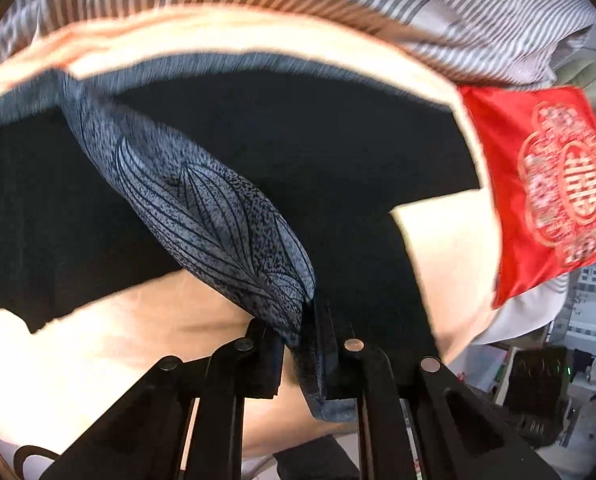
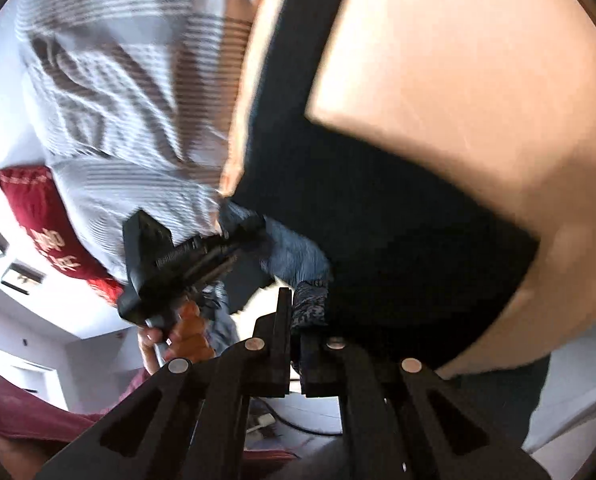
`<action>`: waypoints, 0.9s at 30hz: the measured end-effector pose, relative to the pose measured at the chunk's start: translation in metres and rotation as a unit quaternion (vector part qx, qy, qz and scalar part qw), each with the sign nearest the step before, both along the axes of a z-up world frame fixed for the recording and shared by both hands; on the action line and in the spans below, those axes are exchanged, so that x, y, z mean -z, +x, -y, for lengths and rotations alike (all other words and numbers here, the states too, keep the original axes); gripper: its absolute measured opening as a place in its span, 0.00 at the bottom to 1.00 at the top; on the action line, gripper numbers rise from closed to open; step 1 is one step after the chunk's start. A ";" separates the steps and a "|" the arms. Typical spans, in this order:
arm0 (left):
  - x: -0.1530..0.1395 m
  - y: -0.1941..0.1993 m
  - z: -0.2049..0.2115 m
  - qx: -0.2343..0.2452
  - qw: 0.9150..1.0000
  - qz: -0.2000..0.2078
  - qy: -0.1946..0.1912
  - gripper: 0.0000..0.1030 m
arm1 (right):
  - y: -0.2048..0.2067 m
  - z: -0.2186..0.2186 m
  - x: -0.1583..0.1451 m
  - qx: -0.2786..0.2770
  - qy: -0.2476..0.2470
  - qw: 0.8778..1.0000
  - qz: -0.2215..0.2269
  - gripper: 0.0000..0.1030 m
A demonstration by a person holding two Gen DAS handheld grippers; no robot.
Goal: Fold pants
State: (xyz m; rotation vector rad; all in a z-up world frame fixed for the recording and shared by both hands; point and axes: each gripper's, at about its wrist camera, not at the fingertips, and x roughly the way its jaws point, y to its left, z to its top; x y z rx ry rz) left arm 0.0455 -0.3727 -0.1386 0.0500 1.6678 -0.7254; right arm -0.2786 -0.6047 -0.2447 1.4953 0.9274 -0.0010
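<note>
Black pants [image 1: 258, 152] spread on peach bed [image 1: 110, 344], left claw [image 1: 311, 320] pinched shut on their grey patterned band [image 1: 202, 208], right claw [image 2: 296, 312] likewise clamped on it, striped quilt [image 1: 337, 4] and red pillow [image 1: 553, 184] beyond.

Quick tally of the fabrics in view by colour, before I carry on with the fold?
Black: 1, the pants
Grey leaf-print: 1, the patterned cloth clamped in the left tool and the right tool
Peach: 1, the sheet
Grey-striped: 1, the bedding
Red: 1, the embroidered cushion
Total: 5
</note>
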 end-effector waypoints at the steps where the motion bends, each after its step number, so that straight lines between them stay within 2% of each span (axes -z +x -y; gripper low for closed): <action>1: -0.007 0.006 0.004 -0.003 1.000 0.002 -0.005 0.13 | 0.007 0.012 -0.008 0.003 -0.001 1.000 0.009 0.03; 5: -0.030 0.037 0.034 -0.024 0.999 0.019 -0.024 0.13 | 0.041 0.063 -0.035 0.009 -0.020 0.999 0.040 0.03; 10: -0.031 0.071 0.075 -0.024 0.998 0.060 -0.017 0.14 | 0.099 0.140 -0.048 -0.001 -0.070 0.997 0.042 0.03; 13: -0.021 0.084 0.100 -0.013 0.997 0.073 0.010 0.16 | 0.147 0.174 -0.035 -0.028 -0.100 0.994 0.015 0.03; 17: -0.010 0.084 0.114 0.015 0.996 0.082 0.035 0.20 | 0.204 0.206 0.000 -0.058 -0.125 0.990 -0.033 0.03; 18: -0.011 0.082 0.114 0.020 0.995 0.085 0.038 0.28 | 0.211 0.210 0.007 -0.062 -0.129 0.989 -0.044 0.03; 19: -0.012 0.081 0.113 0.023 0.995 0.091 0.044 0.42 | 0.222 0.216 0.018 -0.067 -0.136 0.987 -0.060 0.03; 21: -0.018 0.078 0.106 0.028 0.993 0.103 0.056 0.56 | 0.233 0.224 0.038 -0.070 -0.146 0.982 -0.096 0.03; 24: -0.028 0.074 0.089 0.029 0.992 0.109 0.062 0.56 | 0.232 0.233 0.060 -0.061 -0.129 0.982 -0.122 0.03; 26: -0.027 0.073 0.080 0.028 0.988 0.126 0.084 0.56 | 0.236 0.232 0.058 -0.072 -0.139 0.980 -0.120 0.03; 27: -0.022 0.073 0.076 0.029 0.985 0.133 0.103 0.56 | 0.236 0.228 0.050 -0.085 -0.156 0.977 -0.120 0.07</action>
